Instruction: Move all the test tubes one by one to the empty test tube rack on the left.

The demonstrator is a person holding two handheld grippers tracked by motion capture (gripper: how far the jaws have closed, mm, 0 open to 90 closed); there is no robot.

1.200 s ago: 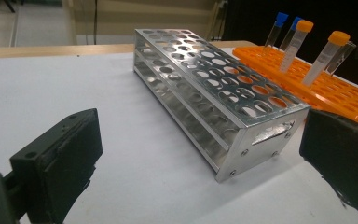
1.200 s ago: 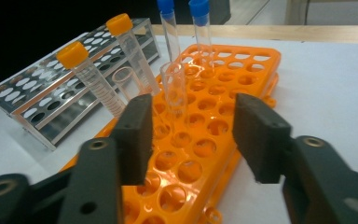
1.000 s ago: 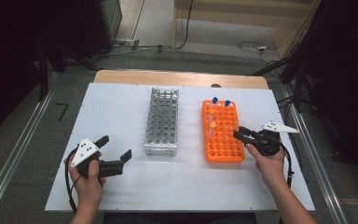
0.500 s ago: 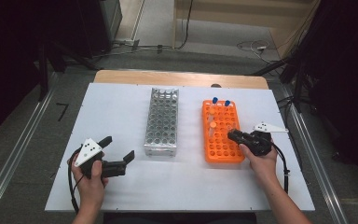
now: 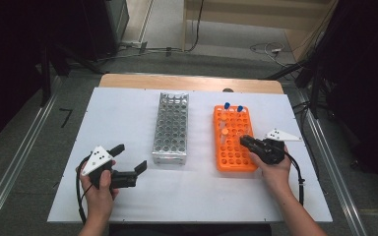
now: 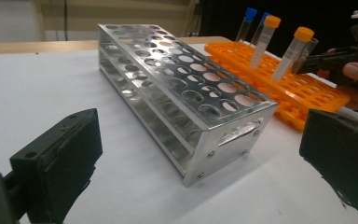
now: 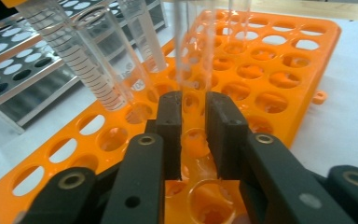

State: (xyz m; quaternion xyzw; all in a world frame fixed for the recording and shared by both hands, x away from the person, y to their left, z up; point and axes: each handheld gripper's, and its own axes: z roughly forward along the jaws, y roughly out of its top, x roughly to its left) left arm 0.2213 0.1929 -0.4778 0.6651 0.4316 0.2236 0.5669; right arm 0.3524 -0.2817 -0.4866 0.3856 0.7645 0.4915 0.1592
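An orange tube rack point(image 5: 234, 152) stands right of centre and holds two blue-capped tubes point(image 5: 227, 106) at its far end and two orange-capped tubes point(image 6: 291, 51) nearer the middle. My right gripper point(image 5: 244, 140) reaches over the rack's near right part. In the right gripper view its jaws point(image 7: 193, 112) have just been closing and now pinch a clear uncapped tube point(image 7: 191, 42) that stands upright in the rack point(image 7: 270, 70). My left gripper point(image 5: 132, 157) rests open on the table, left of a bare metal rack point(image 5: 171, 128), with nothing between its jaws point(image 6: 200, 158).
The metal rack point(image 6: 182, 79) has all its holes vacant and lies lengthwise between the two hands. Graduated clear tubes point(image 7: 79, 60) stand close to the left of the right jaws. The white tabletop point(image 5: 118, 113) ends at a wooden strip at the back.
The right gripper has shifted left over the orange rack and its jaws have drawn together around the clear tube. The left gripper has hardly moved.
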